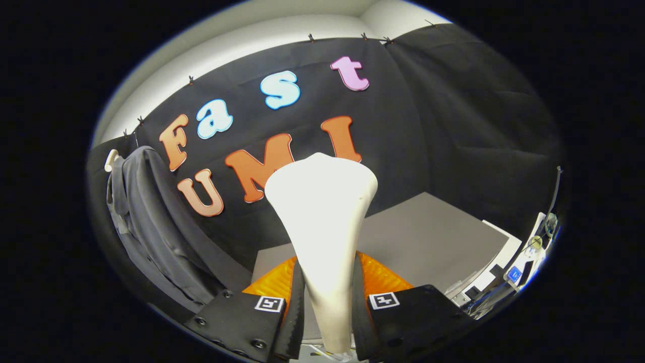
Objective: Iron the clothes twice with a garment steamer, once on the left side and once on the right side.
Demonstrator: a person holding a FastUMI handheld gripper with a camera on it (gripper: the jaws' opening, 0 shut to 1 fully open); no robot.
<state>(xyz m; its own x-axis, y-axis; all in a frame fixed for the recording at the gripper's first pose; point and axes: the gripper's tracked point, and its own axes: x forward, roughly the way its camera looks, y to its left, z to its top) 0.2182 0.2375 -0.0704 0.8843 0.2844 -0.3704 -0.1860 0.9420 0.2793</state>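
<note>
A white garment steamer [322,222] stands up between my two fingers, its wide head raised ahead of them against the black wall. My gripper [326,302] is shut on the steamer's narrow handle, with a black finger [295,307] pressing on each side. A dark grey garment [151,227] hangs on a white hanger [111,160] far to the left of the steamer. A clear gap of wall lies between the garment and the steamer head.
A grey table top [428,237] lies beyond the fingers, below the wall. At the table's right end sit white equipment and small devices [519,267] with a thin cable. The black cloth wall stands behind everything.
</note>
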